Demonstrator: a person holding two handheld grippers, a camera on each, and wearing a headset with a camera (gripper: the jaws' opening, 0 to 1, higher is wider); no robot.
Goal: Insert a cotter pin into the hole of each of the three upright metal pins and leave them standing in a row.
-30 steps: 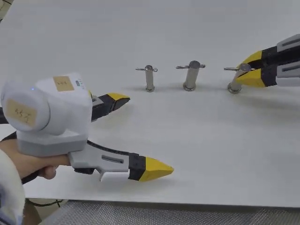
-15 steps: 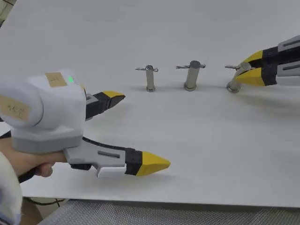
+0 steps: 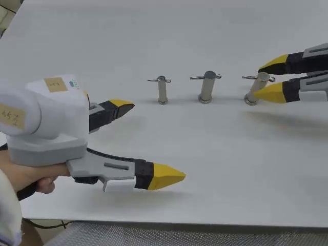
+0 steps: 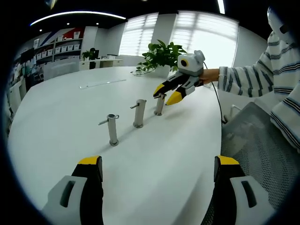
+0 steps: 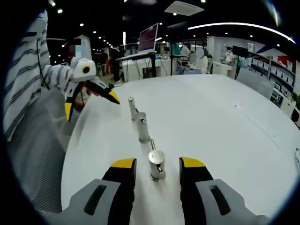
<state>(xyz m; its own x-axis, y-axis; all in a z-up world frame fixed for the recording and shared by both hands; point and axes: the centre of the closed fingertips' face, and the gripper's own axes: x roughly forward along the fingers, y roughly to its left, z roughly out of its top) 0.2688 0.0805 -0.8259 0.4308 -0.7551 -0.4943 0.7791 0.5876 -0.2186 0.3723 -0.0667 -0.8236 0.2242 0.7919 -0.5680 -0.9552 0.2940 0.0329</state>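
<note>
The 3 metal pins (image 3: 206,87) are standing in a row on the table (image 3: 215,164), each carrying a thin cotter pin (image 3: 159,80) near its top. They are looking stiff, smooth and easy to tip, so gripping the shaft seems safest. The right gripper (image 3: 259,81) is flanking the end pin (image 3: 253,88) with jaws apart; whether it is touching is unclear. The left gripper (image 3: 158,141) is hovering wide open, well apart.

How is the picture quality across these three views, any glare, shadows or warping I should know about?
Head view: soft even light, faint shadow under the right hand-held gripper, middle metal pin sharp. Left gripper view: fisheye curves the table, windows blown out white. Right gripper view: same curving, bright ceiling light strip against a dim room.
</note>
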